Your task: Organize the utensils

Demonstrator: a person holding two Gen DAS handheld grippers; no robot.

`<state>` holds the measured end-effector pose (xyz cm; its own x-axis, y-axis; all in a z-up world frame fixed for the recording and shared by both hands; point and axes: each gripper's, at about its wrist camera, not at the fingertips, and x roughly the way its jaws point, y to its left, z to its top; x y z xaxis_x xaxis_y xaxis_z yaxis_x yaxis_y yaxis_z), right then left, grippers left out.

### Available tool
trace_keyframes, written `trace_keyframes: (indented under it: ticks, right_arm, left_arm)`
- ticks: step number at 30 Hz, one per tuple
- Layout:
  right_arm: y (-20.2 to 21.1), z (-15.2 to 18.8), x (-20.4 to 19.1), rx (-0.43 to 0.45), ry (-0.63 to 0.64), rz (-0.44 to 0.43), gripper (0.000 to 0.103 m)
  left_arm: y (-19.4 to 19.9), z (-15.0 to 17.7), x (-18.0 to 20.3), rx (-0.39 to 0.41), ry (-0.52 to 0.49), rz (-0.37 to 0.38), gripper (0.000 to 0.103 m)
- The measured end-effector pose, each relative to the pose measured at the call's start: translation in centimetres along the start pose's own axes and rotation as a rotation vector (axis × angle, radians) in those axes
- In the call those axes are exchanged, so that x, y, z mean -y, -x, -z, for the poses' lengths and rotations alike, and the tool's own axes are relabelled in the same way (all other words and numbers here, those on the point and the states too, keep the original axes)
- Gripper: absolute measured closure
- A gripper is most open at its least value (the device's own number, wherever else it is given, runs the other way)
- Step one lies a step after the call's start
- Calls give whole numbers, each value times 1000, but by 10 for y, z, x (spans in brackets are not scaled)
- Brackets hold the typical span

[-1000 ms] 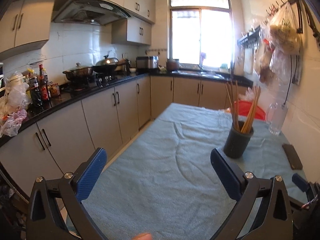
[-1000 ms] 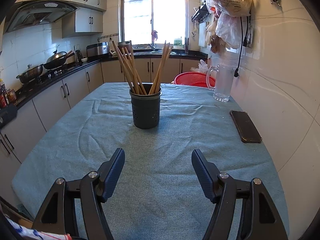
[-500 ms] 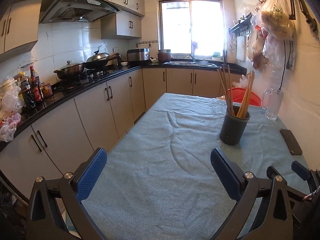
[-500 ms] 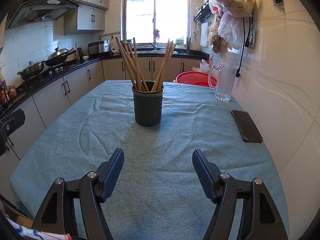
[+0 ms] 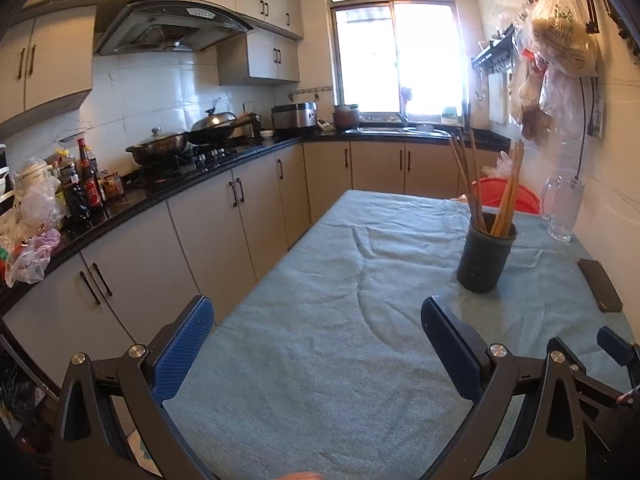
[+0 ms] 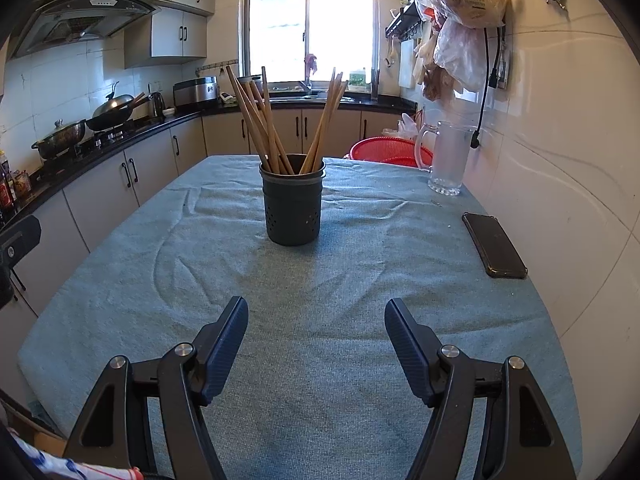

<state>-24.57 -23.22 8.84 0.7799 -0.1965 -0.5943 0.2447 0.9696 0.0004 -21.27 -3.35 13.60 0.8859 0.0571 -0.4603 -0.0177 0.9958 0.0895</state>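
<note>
A dark round utensil holder [image 6: 293, 204] stands upright on the teal-covered table [image 6: 320, 320], with several wooden chopsticks [image 6: 260, 120] leaning in it. It also shows in the left wrist view [image 5: 485, 256], ahead and to the right. My right gripper [image 6: 316, 320] is open and empty, near the table's front, well short of the holder. My left gripper [image 5: 316, 320] is open and empty above the table's left front part.
A black phone [image 6: 494, 244] lies at the table's right edge by the tiled wall. A glass pitcher [image 6: 448, 160] stands at the back right, a red basket [image 6: 392, 152] behind it. Kitchen cabinets and counter [image 5: 140, 216] run along the left.
The left view has swung to the right and tilted, so the holder sits more upright in frame. The right gripper has moved slightly closer to the holder. Both stay open.
</note>
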Motion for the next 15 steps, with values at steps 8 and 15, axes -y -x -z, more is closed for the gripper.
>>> trace_keyframes:
  ticks: [8,15]
  right_arm:
    - [-3,2,2,-3,-2,15,28]
    - [-3,2,8,11,-21,32,28]
  left_arm:
    - [-14,5,2,-87,6,45,0]
    - [-27,11,3,-155,17,96,0]
